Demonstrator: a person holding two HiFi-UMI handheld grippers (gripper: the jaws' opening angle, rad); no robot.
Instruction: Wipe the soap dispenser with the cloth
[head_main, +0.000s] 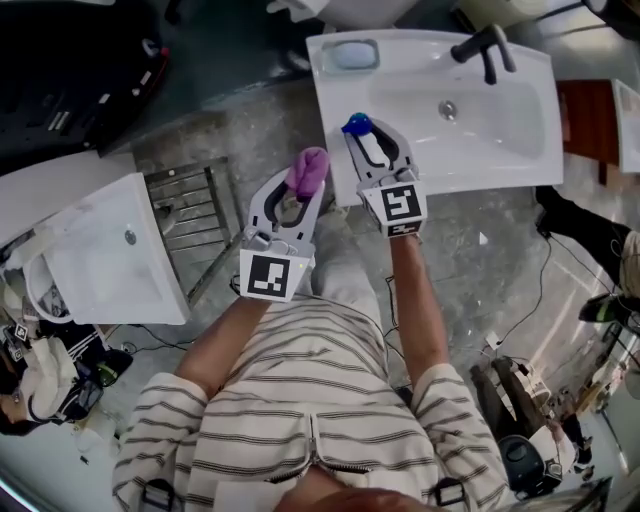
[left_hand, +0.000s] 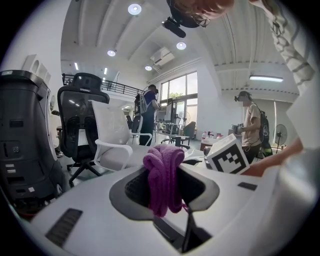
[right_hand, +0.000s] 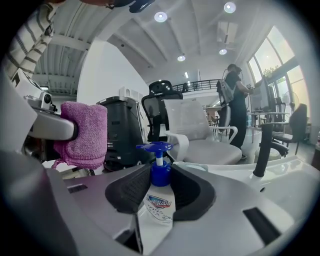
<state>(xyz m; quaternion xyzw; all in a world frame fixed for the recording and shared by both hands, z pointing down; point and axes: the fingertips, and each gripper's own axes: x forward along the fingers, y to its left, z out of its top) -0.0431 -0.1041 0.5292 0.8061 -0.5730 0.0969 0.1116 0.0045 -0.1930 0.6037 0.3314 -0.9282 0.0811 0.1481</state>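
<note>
The soap dispenser (head_main: 366, 146), a white bottle with a blue pump head, sits upright between the jaws of the right gripper (head_main: 373, 140). In the right gripper view the dark pads close against both sides of the bottle (right_hand: 159, 202) at its blue collar, so this gripper (right_hand: 156, 187) is clamped on it, with the jaws partway open around its width. It is held over the front rim of a white sink (head_main: 520, 70), which has a black faucet (head_main: 485, 50) at the back and a pale blue oval dish (head_main: 352, 54) at its near left corner. Just to the left, apart from the bottle, the purple cloth (head_main: 308, 172) is bunched in the left gripper (head_main: 305, 185). The left gripper view shows the folded cloth (left_hand: 164, 177) pinched tight between the jaws and standing up above them, so that gripper (left_hand: 164, 186) is clenched on it. From the right gripper view the cloth (right_hand: 82, 134) hangs level with the pump, to its left. Below is a grey concrete floor (head_main: 480, 270) with cables. A second white basin (head_main: 100, 250) lies at the left beside a metal rack (head_main: 195, 215). Around stand a black office chair (left_hand: 80, 115) and a white chair (left_hand: 112, 135), under a high white ceiling with round lights, and people stand near the tall windows.
</note>
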